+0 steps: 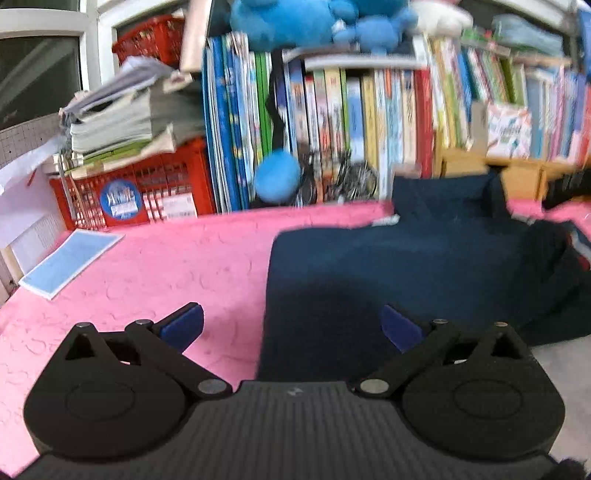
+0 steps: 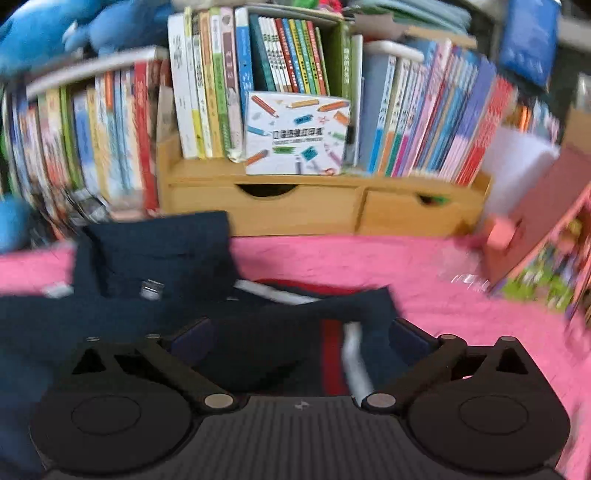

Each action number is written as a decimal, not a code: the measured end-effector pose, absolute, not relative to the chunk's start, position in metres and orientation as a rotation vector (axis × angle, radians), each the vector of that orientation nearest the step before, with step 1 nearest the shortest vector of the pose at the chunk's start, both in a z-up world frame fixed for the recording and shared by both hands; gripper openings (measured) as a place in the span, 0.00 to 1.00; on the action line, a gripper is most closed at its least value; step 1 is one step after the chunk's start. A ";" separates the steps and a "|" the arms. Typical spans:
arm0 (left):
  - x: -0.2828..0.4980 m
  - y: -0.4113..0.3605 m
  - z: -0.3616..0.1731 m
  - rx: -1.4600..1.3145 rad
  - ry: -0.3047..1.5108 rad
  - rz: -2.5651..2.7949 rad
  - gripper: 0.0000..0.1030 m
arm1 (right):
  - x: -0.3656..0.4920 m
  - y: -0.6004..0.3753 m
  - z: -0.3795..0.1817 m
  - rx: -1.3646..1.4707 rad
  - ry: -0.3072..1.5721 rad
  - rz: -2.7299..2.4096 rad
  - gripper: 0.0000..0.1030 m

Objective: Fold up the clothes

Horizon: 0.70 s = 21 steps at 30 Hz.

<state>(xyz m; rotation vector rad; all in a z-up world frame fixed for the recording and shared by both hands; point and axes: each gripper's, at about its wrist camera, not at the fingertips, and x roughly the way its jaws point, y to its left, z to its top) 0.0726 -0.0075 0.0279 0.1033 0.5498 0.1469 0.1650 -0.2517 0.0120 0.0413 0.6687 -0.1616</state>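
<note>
Navy garment (image 1: 406,266): laid partly folded on the pink cloth, dark blue, with a red and a white stripe seen in the right wrist view; its straight left edge is set on the pink.
Left gripper (image 1: 291,325): held low over the garment's near left edge; the jaws are spread wide, with nothing gripped; one blue pad is seen over the pink, the other over the navy fabric.
Right gripper (image 2: 301,339): held low over the garment's striped near part; the jaws are spread wide, fabric is seen between the fingers, but no pad is seen pressed on it.
Pink cloth (image 1: 166,266): spread under the garment and shown bare to both sides of it.
Blue booklet (image 1: 70,262): laid flat on the pink, well left of the garment.
Red crate (image 1: 147,188): set behind the garment, far left, with stacked papers on top.
Wooden drawer unit (image 2: 314,206): placed just behind the garment, loaded with upright books.
Books (image 1: 351,122): ranged upright in a row behind the garment.
Blue plush toy (image 1: 291,22): perched above the books, behind the garment.
</note>
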 end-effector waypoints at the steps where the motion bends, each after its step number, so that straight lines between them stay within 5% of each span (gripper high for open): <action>1: 0.077 -0.010 0.024 0.123 0.557 0.163 1.00 | 0.163 -0.250 0.014 0.074 0.670 -0.126 1.00; 10: 0.107 -0.007 0.029 0.106 0.579 0.148 1.00 | 0.141 -0.254 0.009 0.051 0.560 0.082 1.00; 15: 0.124 -0.006 0.012 0.154 0.638 0.173 1.00 | 0.145 -0.239 -0.029 0.048 0.662 0.279 0.99; 19: 0.118 0.005 0.006 0.189 0.636 0.161 1.00 | 0.152 -0.255 -0.058 -0.067 0.742 0.240 0.90; 21: 0.113 0.010 0.005 0.200 0.633 0.153 1.00 | 0.148 -0.277 -0.058 -0.088 0.729 0.277 0.78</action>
